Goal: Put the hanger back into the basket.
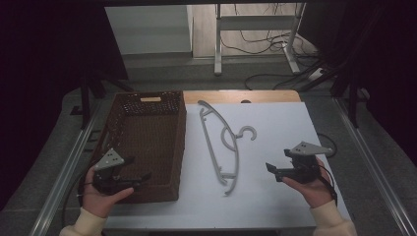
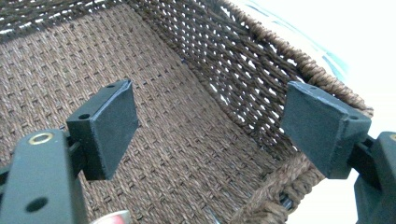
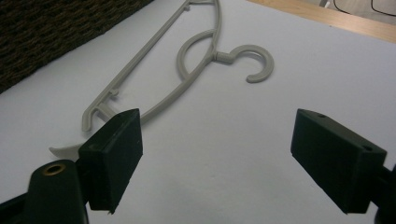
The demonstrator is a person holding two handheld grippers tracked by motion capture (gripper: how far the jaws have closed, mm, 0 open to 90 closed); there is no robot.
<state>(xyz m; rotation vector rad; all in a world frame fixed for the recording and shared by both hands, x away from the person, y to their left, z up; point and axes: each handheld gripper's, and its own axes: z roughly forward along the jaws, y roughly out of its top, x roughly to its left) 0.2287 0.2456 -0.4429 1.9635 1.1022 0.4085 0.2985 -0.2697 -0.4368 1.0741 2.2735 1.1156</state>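
A grey plastic hanger lies flat on the white table top, its hook pointing right. In the right gripper view the hanger is ahead and to the left of the jaws. My right gripper is held just right of the hanger's near end; it is open with nothing between the jaws. A brown woven basket stands on the left and is empty. My left gripper hovers over the basket's near part; it is open above the basket's woven floor.
A bare wooden strip runs along the table's far edge. Metal rails flank the table on both sides. Behind the table stand a white frame and loose cables on the floor. The basket's side borders the hanger.
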